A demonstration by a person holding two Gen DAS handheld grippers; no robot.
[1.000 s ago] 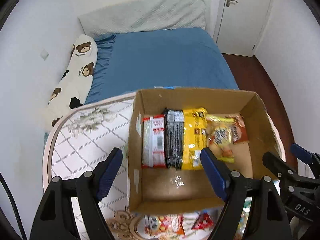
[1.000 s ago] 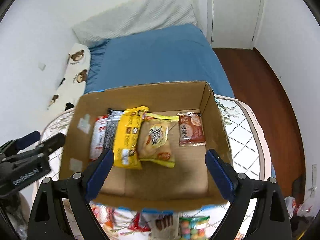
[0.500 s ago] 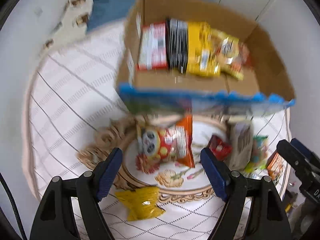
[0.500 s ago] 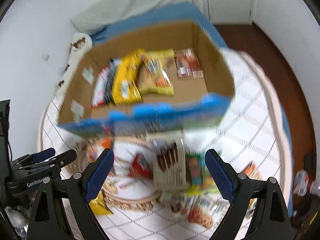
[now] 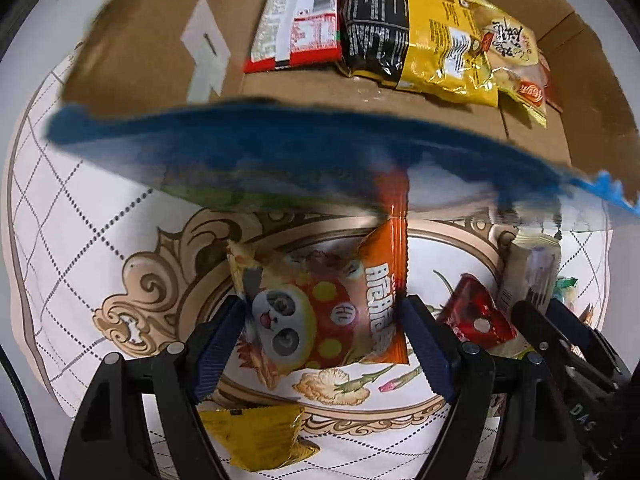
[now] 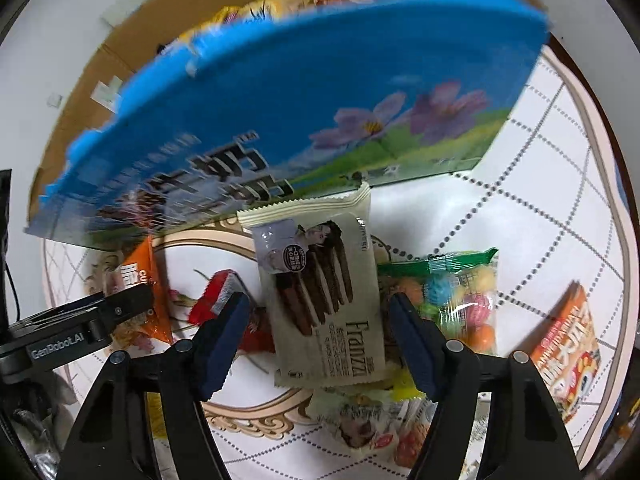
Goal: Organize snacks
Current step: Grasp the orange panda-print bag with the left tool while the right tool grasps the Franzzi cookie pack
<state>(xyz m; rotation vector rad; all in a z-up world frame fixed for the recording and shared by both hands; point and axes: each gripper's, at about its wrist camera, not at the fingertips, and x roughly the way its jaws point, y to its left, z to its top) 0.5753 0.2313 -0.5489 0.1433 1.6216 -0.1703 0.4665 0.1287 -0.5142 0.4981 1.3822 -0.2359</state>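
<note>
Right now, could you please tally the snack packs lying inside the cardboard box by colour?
Red-and-white pack: 1
Black pack: 1
Bright yellow pack: 1
Pale yellow pack: 1
Reddish-brown pack, mostly hidden: 1
Total: 5

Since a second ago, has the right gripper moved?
Yes. The right gripper has dropped from over the cardboard box to the table, now straddling the Franzzi biscuit packet, jaws closing.

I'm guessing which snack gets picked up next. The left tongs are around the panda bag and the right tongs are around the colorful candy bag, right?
Not quite. The left tongs do straddle the panda bag, but the right wrist view shows the right tongs closing around the cream Franzzi wafer pack. The colorful candy bag lies beside them, outside the fingers.
</note>
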